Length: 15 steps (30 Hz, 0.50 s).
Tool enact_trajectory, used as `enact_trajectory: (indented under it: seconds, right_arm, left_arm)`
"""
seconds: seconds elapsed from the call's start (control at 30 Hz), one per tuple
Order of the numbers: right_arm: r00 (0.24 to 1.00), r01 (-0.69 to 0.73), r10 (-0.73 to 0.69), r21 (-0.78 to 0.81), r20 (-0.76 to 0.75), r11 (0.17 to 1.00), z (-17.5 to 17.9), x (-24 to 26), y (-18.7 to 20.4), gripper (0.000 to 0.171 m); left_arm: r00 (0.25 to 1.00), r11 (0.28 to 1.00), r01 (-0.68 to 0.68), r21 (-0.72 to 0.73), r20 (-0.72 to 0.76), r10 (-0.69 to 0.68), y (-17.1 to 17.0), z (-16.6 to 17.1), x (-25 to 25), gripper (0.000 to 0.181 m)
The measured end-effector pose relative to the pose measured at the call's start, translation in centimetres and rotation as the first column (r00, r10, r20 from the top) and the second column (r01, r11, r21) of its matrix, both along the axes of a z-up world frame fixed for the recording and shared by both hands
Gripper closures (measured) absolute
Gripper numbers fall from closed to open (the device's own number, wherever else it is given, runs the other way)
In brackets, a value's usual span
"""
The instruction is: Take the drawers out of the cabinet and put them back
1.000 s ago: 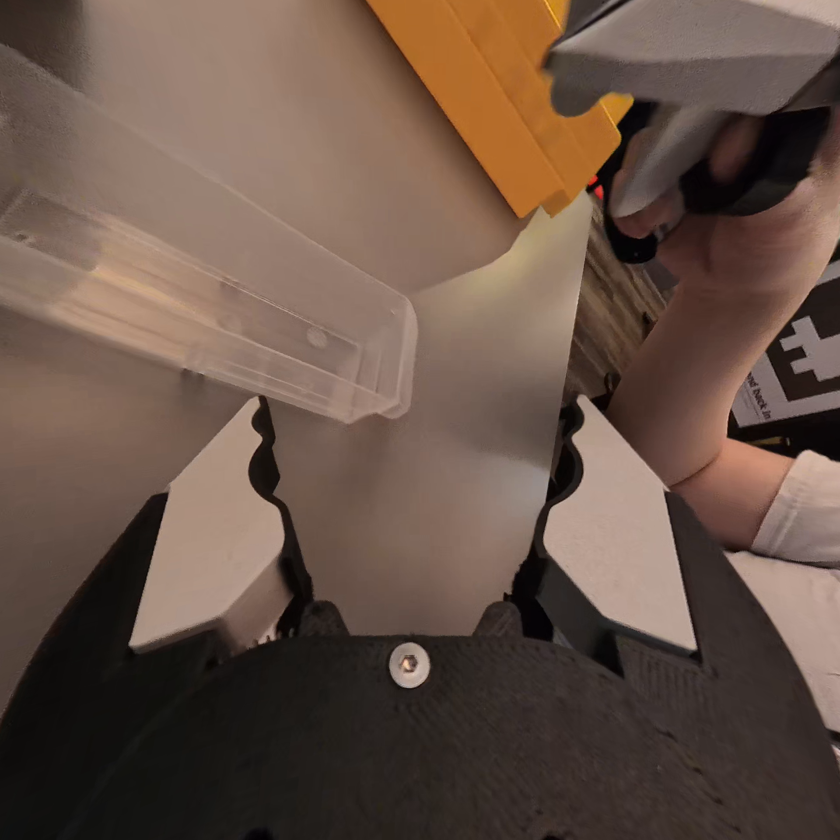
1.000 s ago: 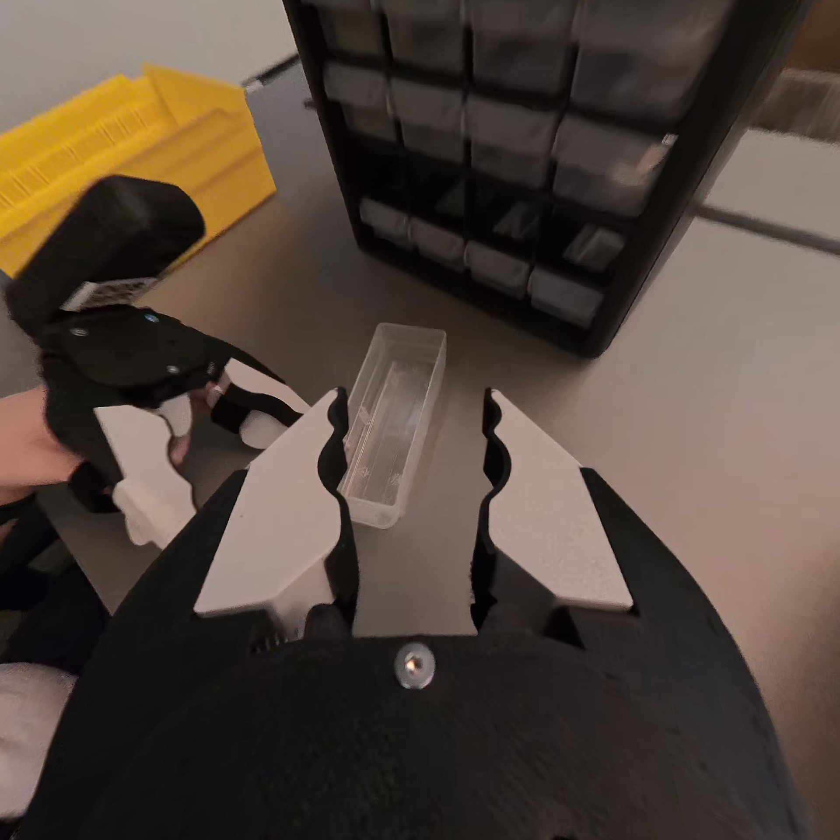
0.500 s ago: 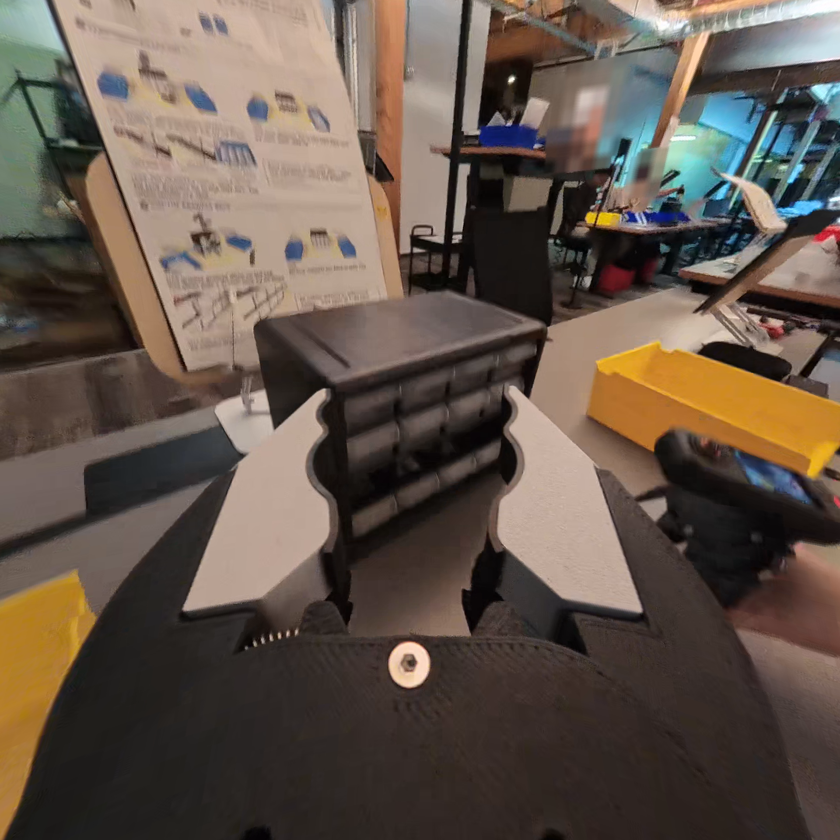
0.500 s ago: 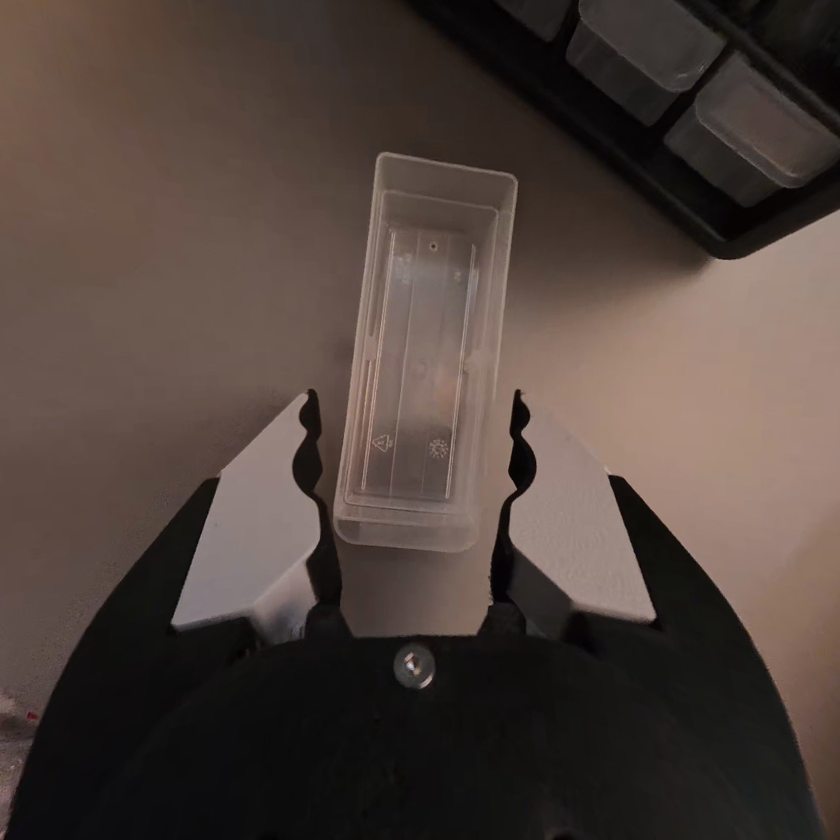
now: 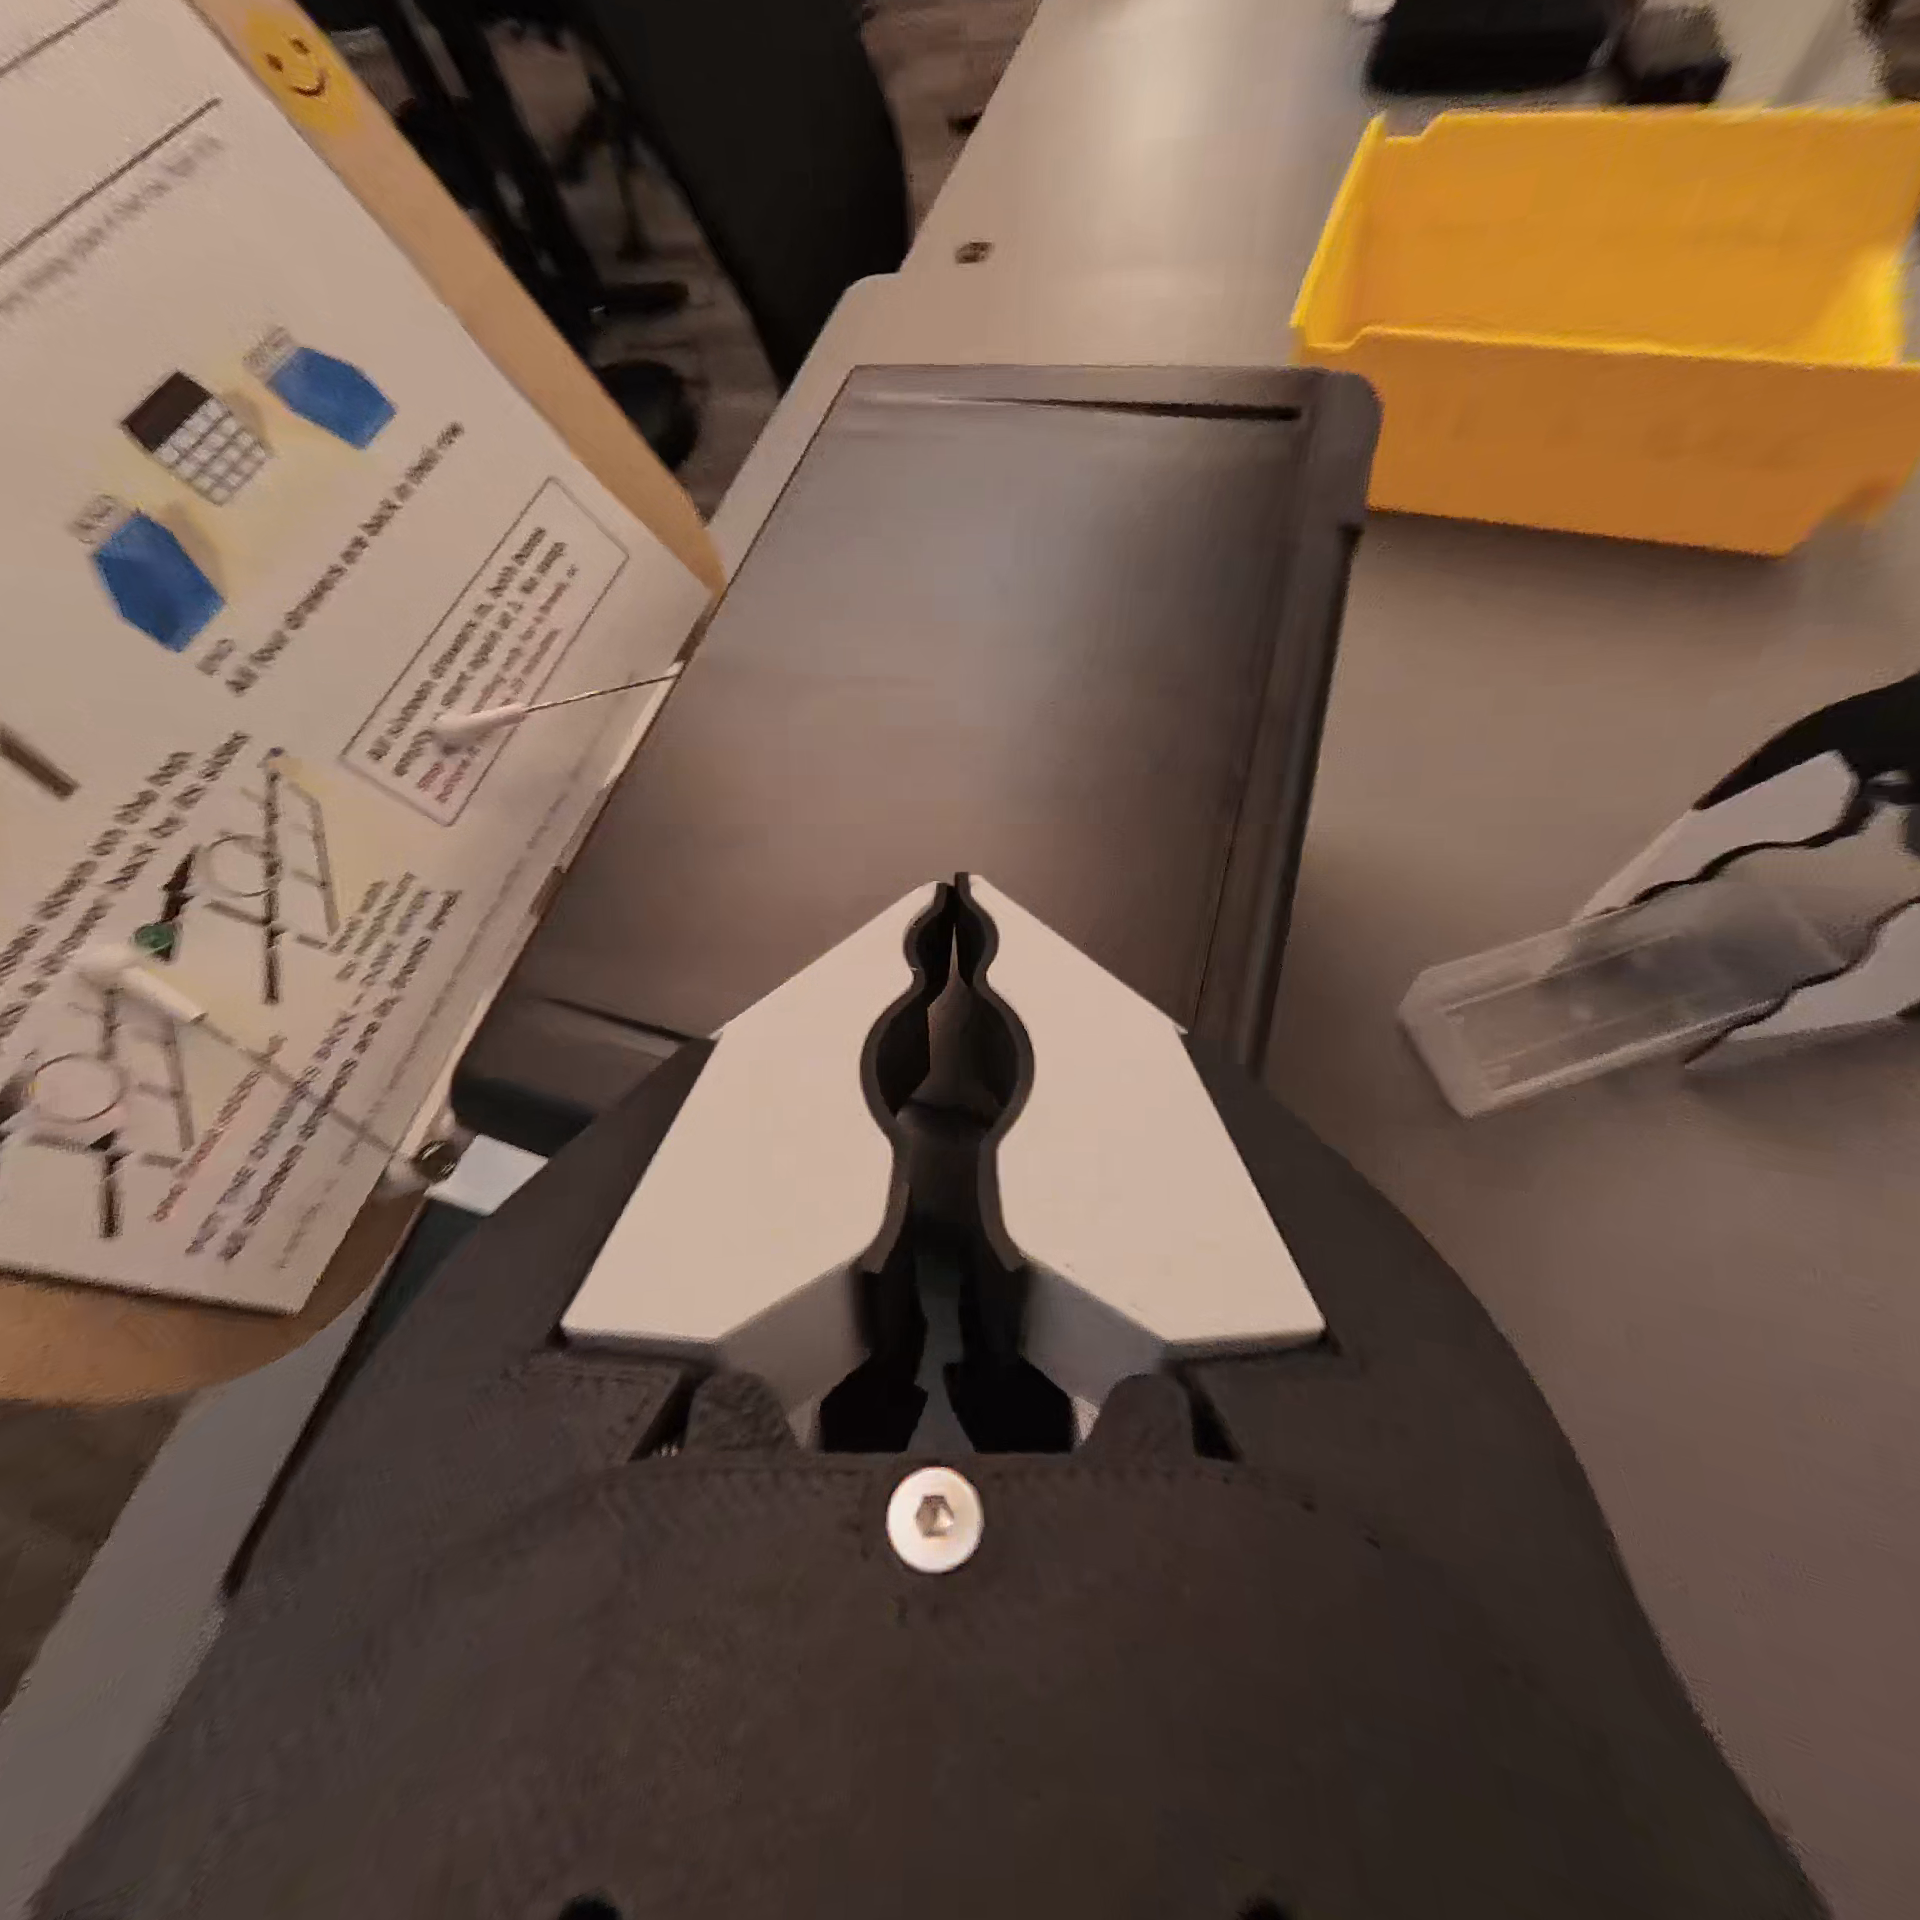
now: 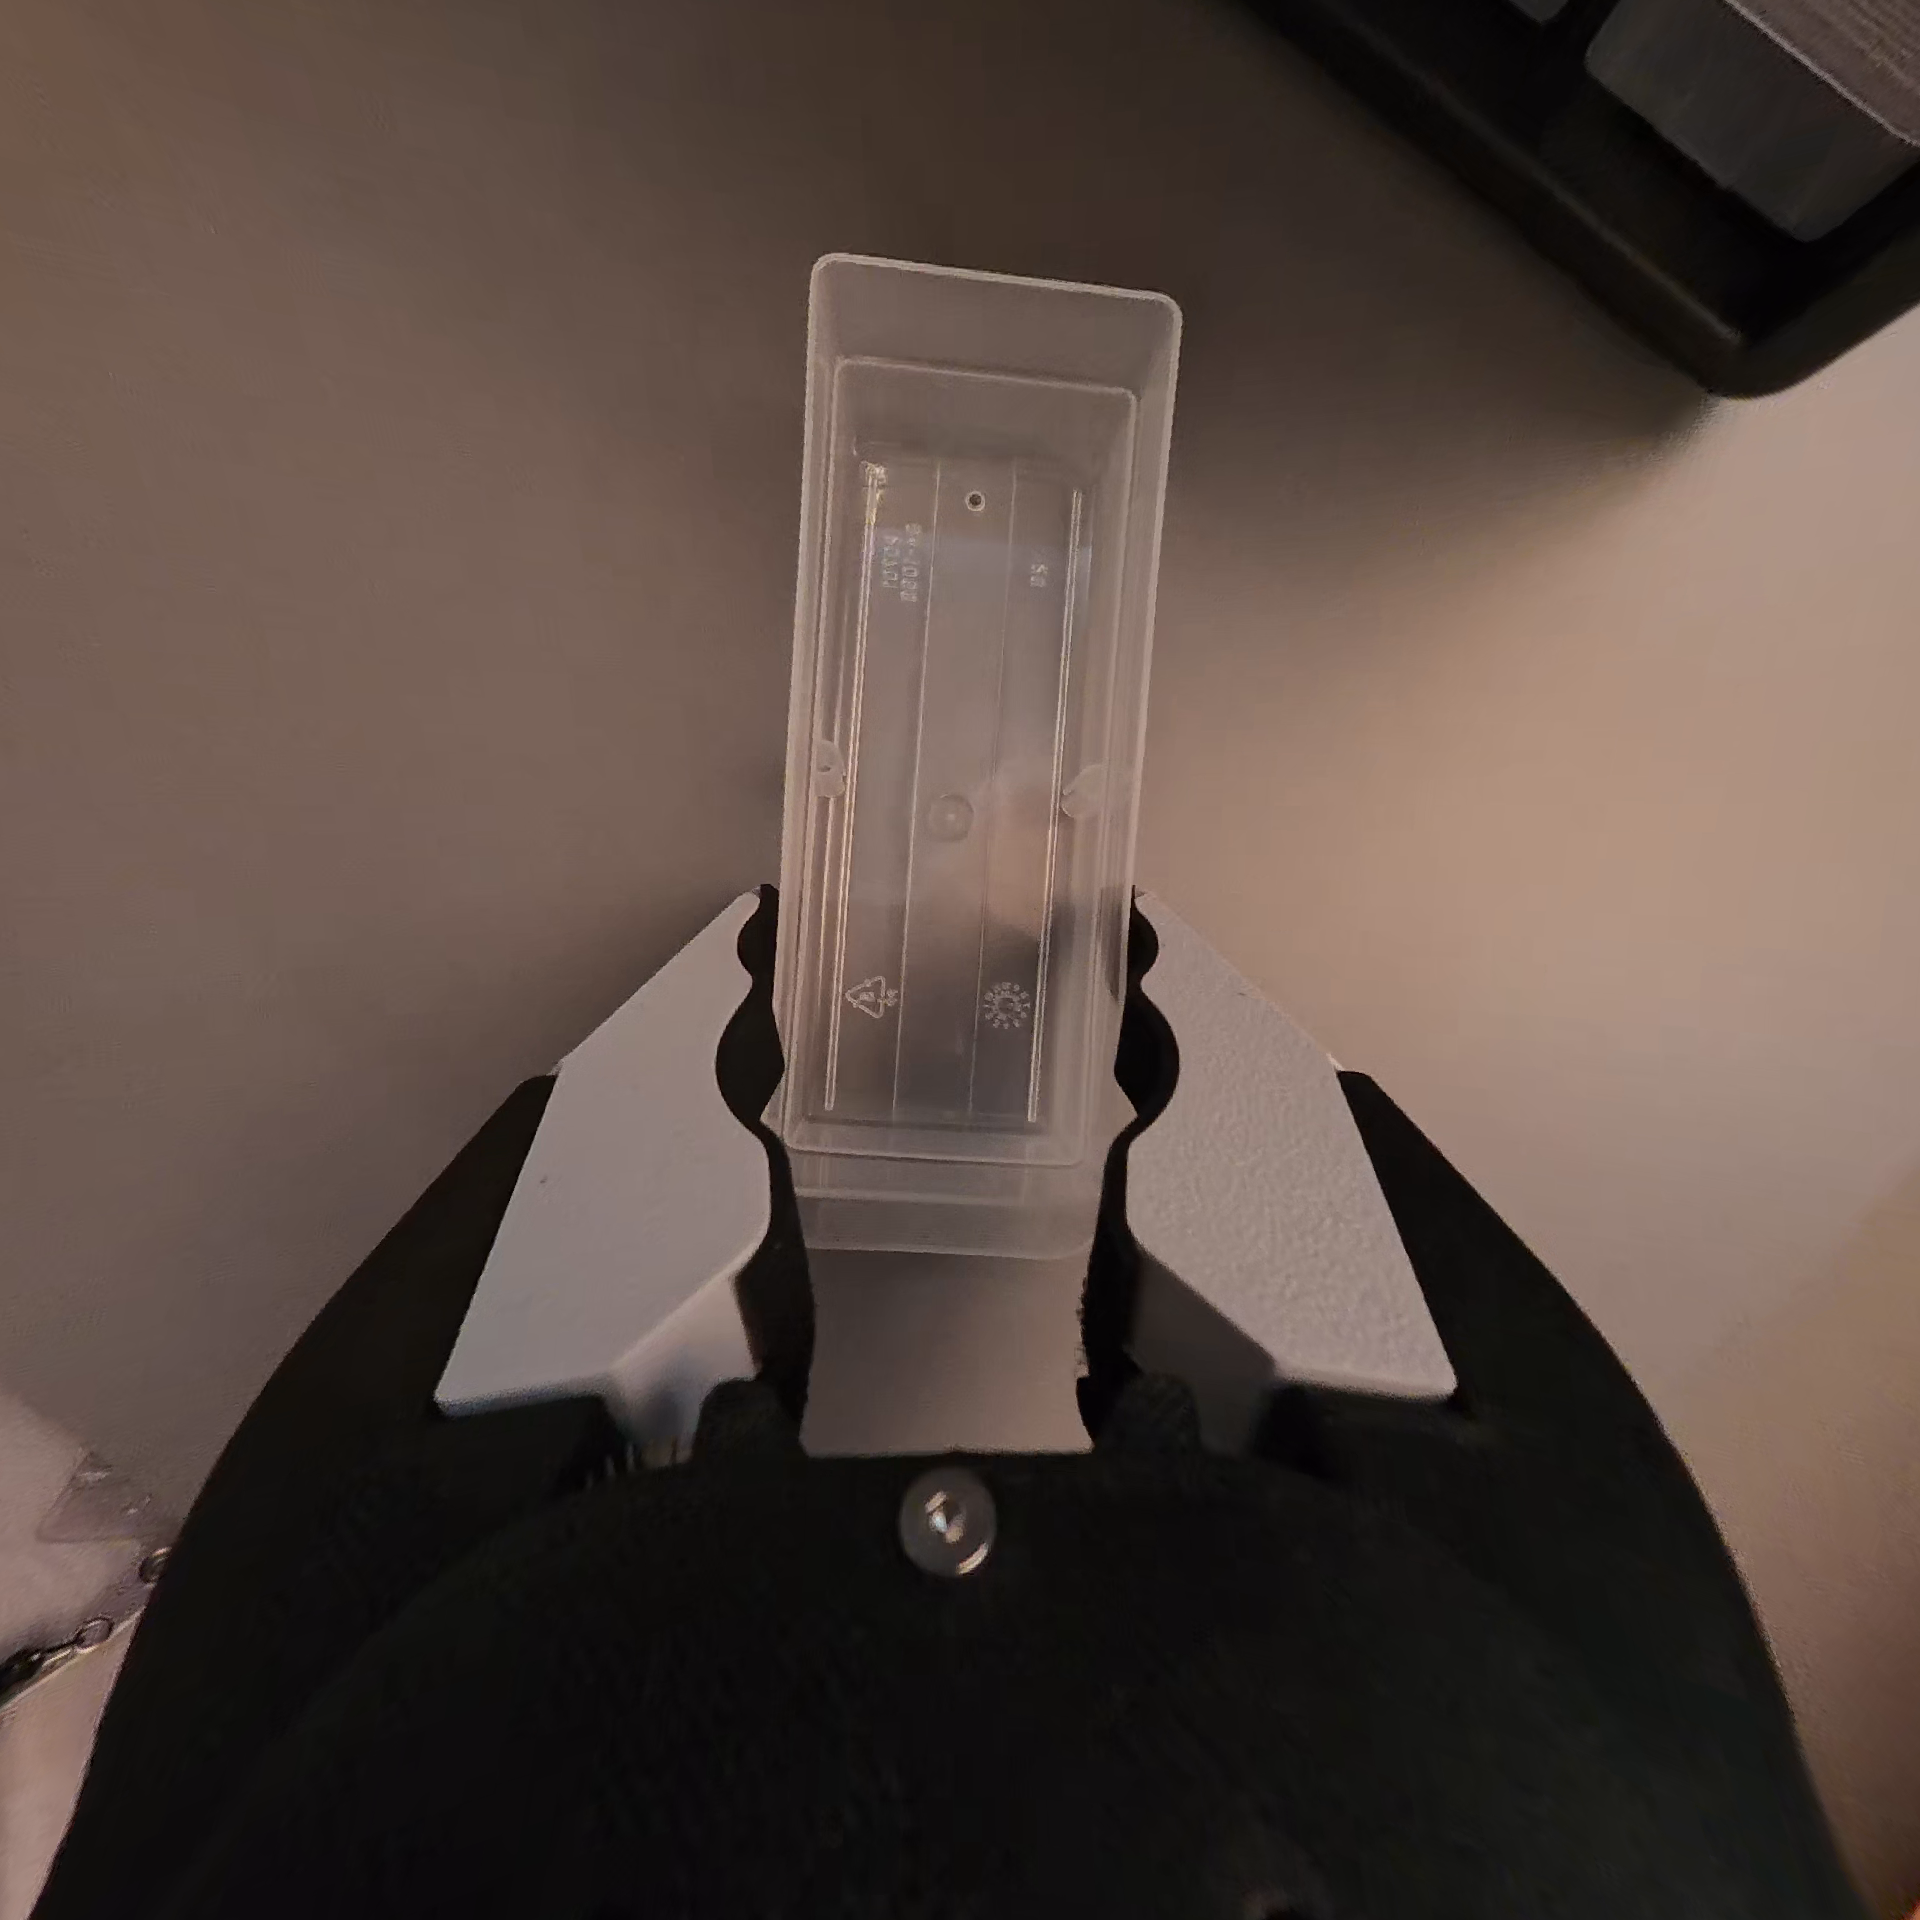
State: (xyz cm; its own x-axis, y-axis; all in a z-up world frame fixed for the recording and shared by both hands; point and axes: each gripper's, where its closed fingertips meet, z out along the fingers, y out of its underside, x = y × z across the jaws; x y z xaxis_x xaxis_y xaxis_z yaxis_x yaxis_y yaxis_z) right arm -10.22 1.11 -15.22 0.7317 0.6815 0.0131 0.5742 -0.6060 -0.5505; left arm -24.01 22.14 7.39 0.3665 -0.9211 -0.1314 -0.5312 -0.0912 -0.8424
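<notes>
Between the right tongs (image 6: 945, 935), a clear drawer (image 6: 977, 665) lies open side up on the grey table (image 6: 364, 520), its near end clasped at both side walls by the white fingers (image 6: 634, 1174). Moulded marks show on its floor: a recycling triangle, a round dial stamp and some small raised characters. At the upper right stands a corner of the black cabinet (image 6: 1558, 197), just apart from the drawer, with frosted drawer fronts in its slots.

From the left wrist view, the left tongs (image 5: 954, 914) are clenched on nothing, tips touching, above the cabinet (image 5: 987, 675), whose flat top faces up. A printed instruction board (image 5: 260, 644) with diagrams, blue shapes and a smiley sticker leans beside the cabinet. A yellow bin (image 5: 1600, 343) sits on the table behind it. At the right edge the right tongs (image 5: 1766, 914) hold the drawer (image 5: 1538, 1008) low on the table (image 5: 1507, 1299). Dark chairs and floor blur beyond.
</notes>
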Motion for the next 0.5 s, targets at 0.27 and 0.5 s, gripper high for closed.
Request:
enact_trajectory:
  seconds: [0.27, 0.5]
  right_arm:
    - [1.000, -0.024, 0.024, 0.004, 0.013, 1.000, -0.3, 0.2, -0.3, 0.110]
    - [0.992, 0.086, -0.081, 0.047, -0.098, 0.995, 1.3, 0.8, 0.8, 0.112]
  left_arm:
    - [0.997, 0.994, 0.030, -0.107, -0.071, -0.038, 0.7, -1.3, -0.9, 0.181]
    - [0.992, 0.986, 0.046, -0.163, -0.108, -0.064, 0.6, -1.3, -1.0, 0.181]
